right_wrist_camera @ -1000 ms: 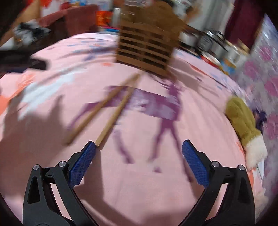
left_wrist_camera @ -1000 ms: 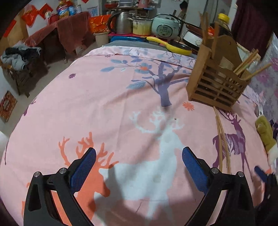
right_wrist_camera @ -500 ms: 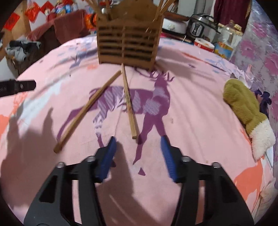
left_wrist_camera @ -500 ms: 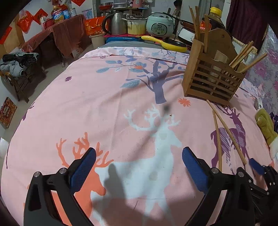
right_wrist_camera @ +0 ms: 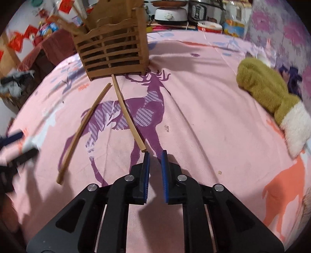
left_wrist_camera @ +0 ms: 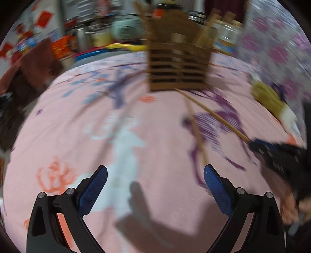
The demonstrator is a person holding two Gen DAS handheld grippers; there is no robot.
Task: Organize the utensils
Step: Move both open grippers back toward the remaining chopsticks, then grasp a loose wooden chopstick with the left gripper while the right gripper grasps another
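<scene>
On the desk, over a pink cloth printed with deer (right_wrist_camera: 213, 136): two loose wooden chopsticks, one long and pale (right_wrist_camera: 128, 114), one darker and further left (right_wrist_camera: 83, 132), both flat on the purple deer and neither stowed yet. Just behind them, a slatted wooden utensil holder (right_wrist_camera: 112, 52), upright, already bristling with sticks, the far end of the pale one almost at its base.

Right gripper (right_wrist_camera: 154, 152): jaws just closed down to a narrow slit, only cloth and shadow visible in the gap. Near tip of the pale chopstick right at the end of the left pad, touching or just beside, hard to say which; not clearly pinched.

Left gripper (left_wrist_camera: 155, 171): jaws wide, nothing between, above bare cloth well short of the darker stick.

Judged early in this round: holder part filled, both loose sticks to be lifted and dropped in, the pale one likely first.

Elsewhere on the cloth, an olive fleece mitten with a white cuff (right_wrist_camera: 266, 93), well to the right. Beyond the desk, a crowded kitchen corner: pots, a white cooker (right_wrist_camera: 171, 14), jars, red paper decorations (right_wrist_camera: 29, 31). Left view heavily blurred.
</scene>
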